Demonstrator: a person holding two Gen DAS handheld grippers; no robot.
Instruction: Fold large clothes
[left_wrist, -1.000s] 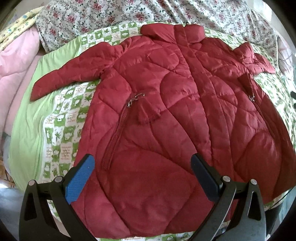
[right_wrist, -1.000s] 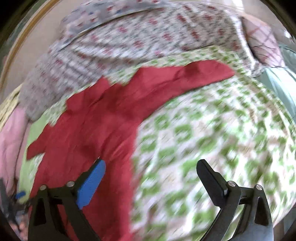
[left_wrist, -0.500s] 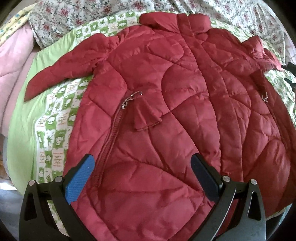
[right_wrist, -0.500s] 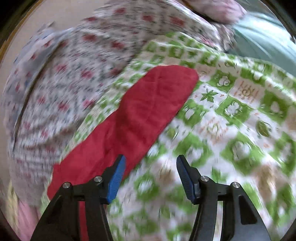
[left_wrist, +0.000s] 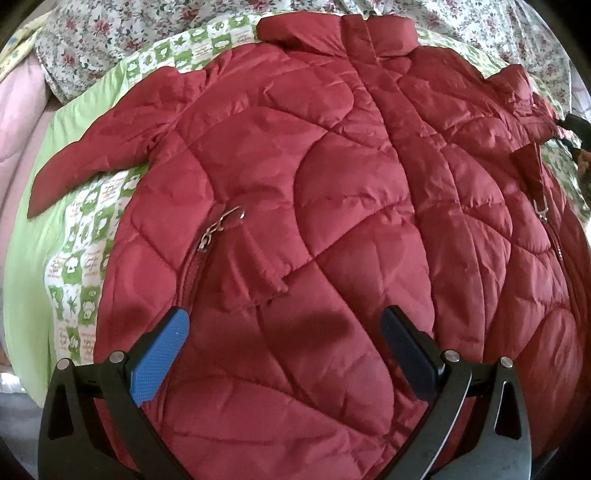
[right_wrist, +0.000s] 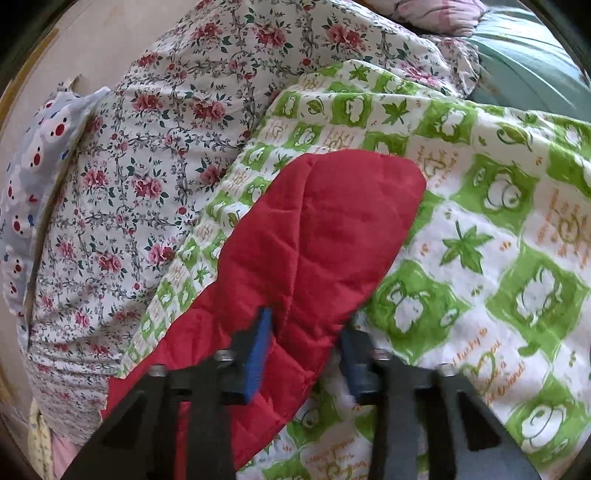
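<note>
Though blurred, quilt lettering (right_wrist: 491, 363) beside sleeve (right_wrist: 325, 236)

Ahead of my grippers I am seeing a bed covered by a green-and-white checked sheet (right_wrist: 498, 229) printed with leaves. Beyond it, a rose-patterned floral quilt (right_wrist: 155, 155) is lying bunched. To the left, pink bedding (left_wrist: 20, 110) is showing beside a plain lime-green cloth (left_wrist: 29, 258). Far right, teal fabric (right_wrist: 524, 62) is catching soft daylight.
</note>
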